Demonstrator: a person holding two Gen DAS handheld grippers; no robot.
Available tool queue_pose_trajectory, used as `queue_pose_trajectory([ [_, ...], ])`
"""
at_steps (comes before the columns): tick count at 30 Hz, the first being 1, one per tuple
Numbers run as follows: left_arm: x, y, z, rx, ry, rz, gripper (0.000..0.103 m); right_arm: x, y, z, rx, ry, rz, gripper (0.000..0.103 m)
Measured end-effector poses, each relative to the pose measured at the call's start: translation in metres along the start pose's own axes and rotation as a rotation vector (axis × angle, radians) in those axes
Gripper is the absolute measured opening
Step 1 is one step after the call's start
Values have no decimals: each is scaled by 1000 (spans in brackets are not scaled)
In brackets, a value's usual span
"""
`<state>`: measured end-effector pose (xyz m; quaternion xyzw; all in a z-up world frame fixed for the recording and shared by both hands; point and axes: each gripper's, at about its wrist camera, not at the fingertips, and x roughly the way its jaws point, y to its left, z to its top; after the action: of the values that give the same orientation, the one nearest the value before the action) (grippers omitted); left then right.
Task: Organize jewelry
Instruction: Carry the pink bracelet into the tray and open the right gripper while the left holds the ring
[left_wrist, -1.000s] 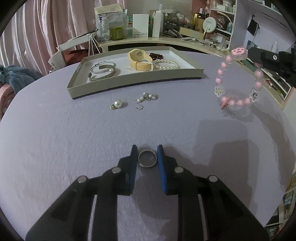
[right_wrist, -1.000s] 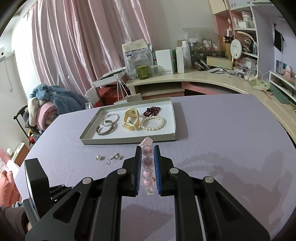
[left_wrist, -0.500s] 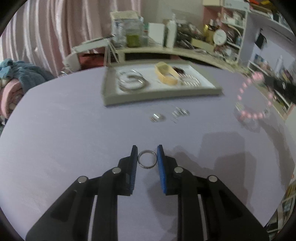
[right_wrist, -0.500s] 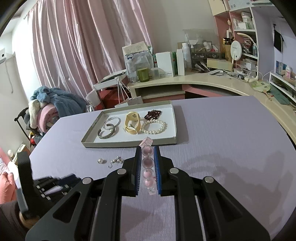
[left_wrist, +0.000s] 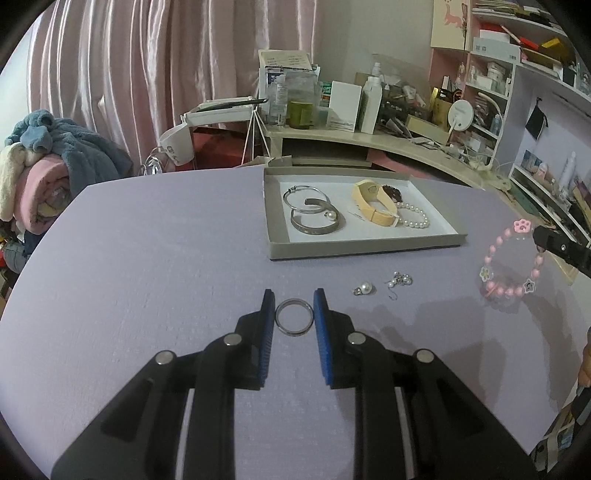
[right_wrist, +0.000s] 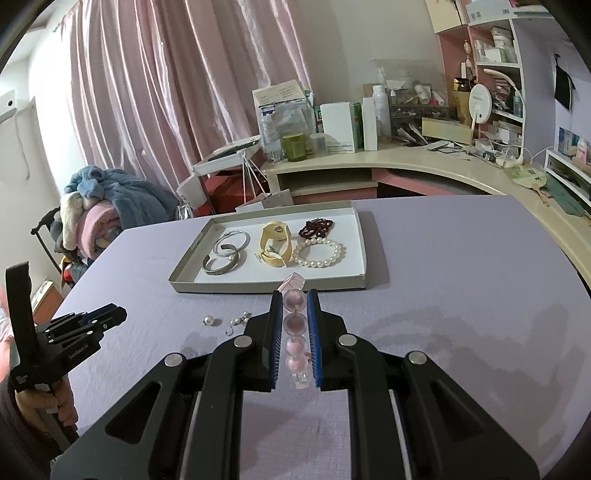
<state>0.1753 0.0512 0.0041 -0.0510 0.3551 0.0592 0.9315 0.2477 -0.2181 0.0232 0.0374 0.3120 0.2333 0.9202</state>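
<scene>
The left gripper clamps a silver ring above the lilac tabletop, near side of the jewelry tray. The right gripper pinches a pink bead bracelet — its loop dangles right of two loose earrings.

The left gripper body reads "GenRobot.AI"; no other text is legible.
</scene>
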Motion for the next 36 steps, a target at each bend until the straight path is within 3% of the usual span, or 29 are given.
queue_pose_trajectory([
  [14, -2, -2, -1, 1, -4, -17, 21, 0, 1, 3, -6, -5, -5, 14],
  [22, -9, 4, 18, -15, -48, -31, 21, 5, 1, 44, -16, -75, -29, 14],
  [27, -3, 9, 34, -20, -61, -36, 21, 33, 7, 69, -37, -95, -60, 14],
  [36, 27, 17, 65, -22, -54, -38, 21, 118, 3, 94, -5, -25, -79, 14],
])
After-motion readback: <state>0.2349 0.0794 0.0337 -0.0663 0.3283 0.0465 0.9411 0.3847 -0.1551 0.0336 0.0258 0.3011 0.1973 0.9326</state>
